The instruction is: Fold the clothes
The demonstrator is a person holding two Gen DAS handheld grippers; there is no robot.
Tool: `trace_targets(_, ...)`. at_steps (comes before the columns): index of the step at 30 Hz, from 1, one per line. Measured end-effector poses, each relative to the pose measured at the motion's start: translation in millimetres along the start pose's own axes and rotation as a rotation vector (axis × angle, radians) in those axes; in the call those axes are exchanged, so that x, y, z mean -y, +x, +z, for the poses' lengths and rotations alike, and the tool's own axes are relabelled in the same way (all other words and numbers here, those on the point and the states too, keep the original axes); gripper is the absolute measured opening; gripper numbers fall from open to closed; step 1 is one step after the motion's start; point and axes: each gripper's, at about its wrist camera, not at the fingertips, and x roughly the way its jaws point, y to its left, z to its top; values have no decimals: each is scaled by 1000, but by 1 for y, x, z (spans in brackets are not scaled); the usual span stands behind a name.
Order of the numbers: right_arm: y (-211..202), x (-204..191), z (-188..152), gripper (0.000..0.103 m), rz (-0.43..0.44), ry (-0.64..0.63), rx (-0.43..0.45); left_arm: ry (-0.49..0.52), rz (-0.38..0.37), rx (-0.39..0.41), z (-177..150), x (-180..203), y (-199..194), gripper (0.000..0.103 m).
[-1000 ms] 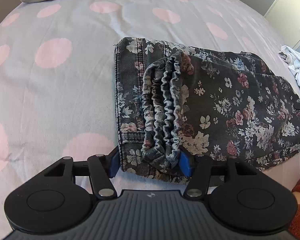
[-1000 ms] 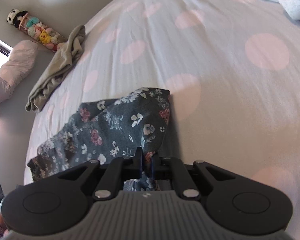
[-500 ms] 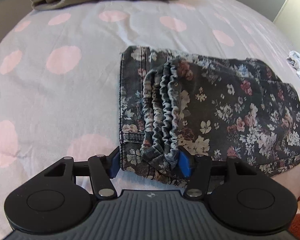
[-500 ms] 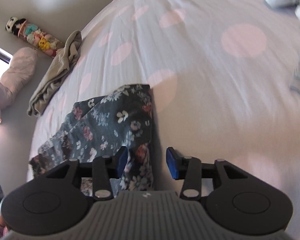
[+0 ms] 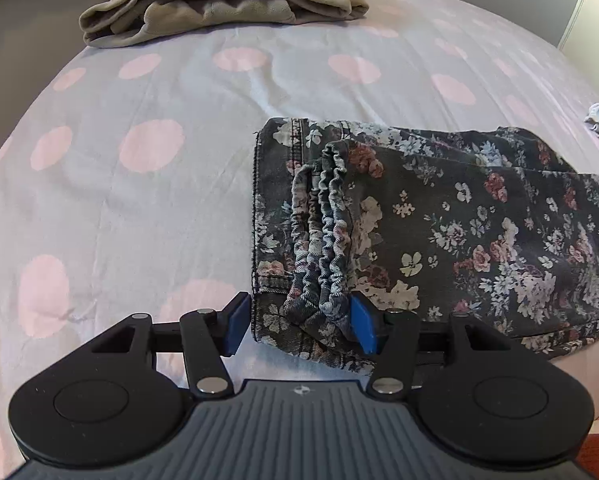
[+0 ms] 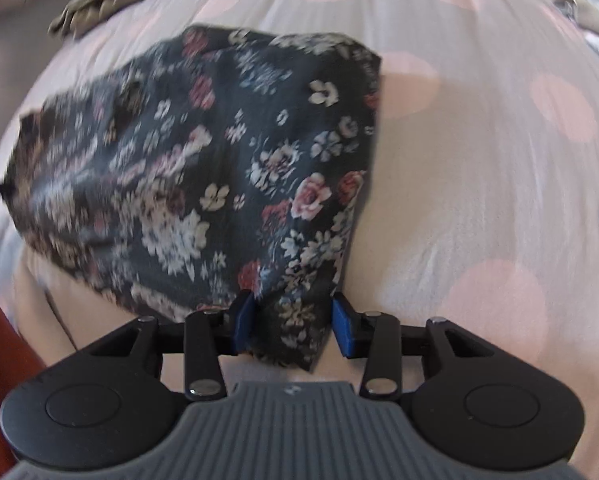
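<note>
A: Polka-dot bed (image 5: 147, 208) carries it all. Nearest, the left hand-held gripper (image 5: 295, 326) has its fingers spread around the shorts (image 5: 439, 224) at the bunched waistband; I can't tell whether the pads bite.

B: The right hand-held gripper (image 6: 293, 326) stands half spread astride a corner of the shorts, pads just clear. I judge a fold is mid-way; next it must close on that corner.

A: Beyond the left one only, a folded beige garment (image 5: 219, 8) shows sharply; the right view is blurred.
</note>
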Motion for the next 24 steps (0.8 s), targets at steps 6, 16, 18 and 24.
trace_targets(6,-15,22,-2,44,69,92,7,6,9,57,5,3,-19,53)
trace_targets(16,-21,70,11,60,196,368,214,31,-34,111,28,12,-21,48)
trace_targets(18,-14,77,17,55,212,385,215,36,-34,103,31,15,-13,46)
trace_targets(24,3,93,27,51,298,417,219,28,18,45,32,10,18,46)
